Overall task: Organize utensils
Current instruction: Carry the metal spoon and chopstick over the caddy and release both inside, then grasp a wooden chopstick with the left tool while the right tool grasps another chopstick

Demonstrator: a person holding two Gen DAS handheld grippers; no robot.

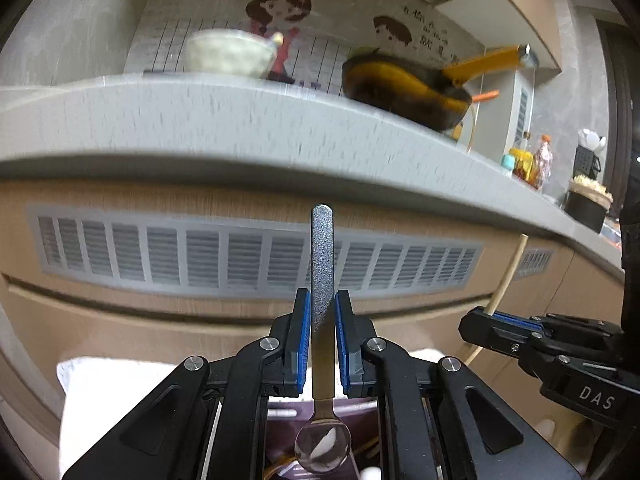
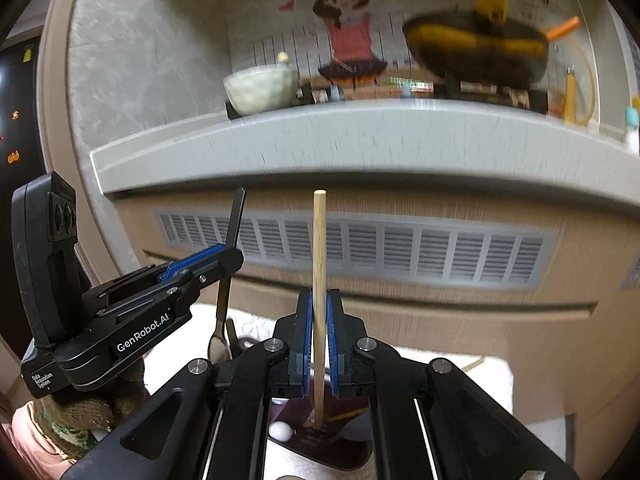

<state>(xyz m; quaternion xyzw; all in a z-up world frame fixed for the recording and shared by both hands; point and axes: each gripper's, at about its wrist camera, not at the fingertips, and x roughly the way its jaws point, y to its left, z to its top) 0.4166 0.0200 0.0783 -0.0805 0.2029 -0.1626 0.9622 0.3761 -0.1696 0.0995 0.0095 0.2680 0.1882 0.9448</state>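
My left gripper (image 1: pixel 322 304) is shut on a metal spoon (image 1: pixel 322 264), handle pointing up and away, bowl hanging down near the camera. My right gripper (image 2: pixel 319 300) is shut on a wooden chopstick (image 2: pixel 319 240) that stands nearly upright between the blue pads. In the left wrist view the right gripper (image 1: pixel 480 318) shows at the right with the chopstick (image 1: pixel 510 272) rising from it. The right wrist view shows the left gripper (image 2: pixel 230 254) at the left, holding the spoon (image 2: pixel 236 216). Below both grippers lies a dark purple container (image 2: pixel 340 448) on a white cloth (image 2: pixel 496 380).
A grey countertop (image 1: pixel 240 128) runs across above, with a vented wooden cabinet front (image 1: pixel 240 256) under it. On the counter stand a pale bowl (image 1: pixel 228 54), a yellow-and-black pan (image 1: pixel 404 88) and bottles (image 1: pixel 532 160) at the far right. A gloved hand (image 2: pixel 80 412) holds the left gripper.
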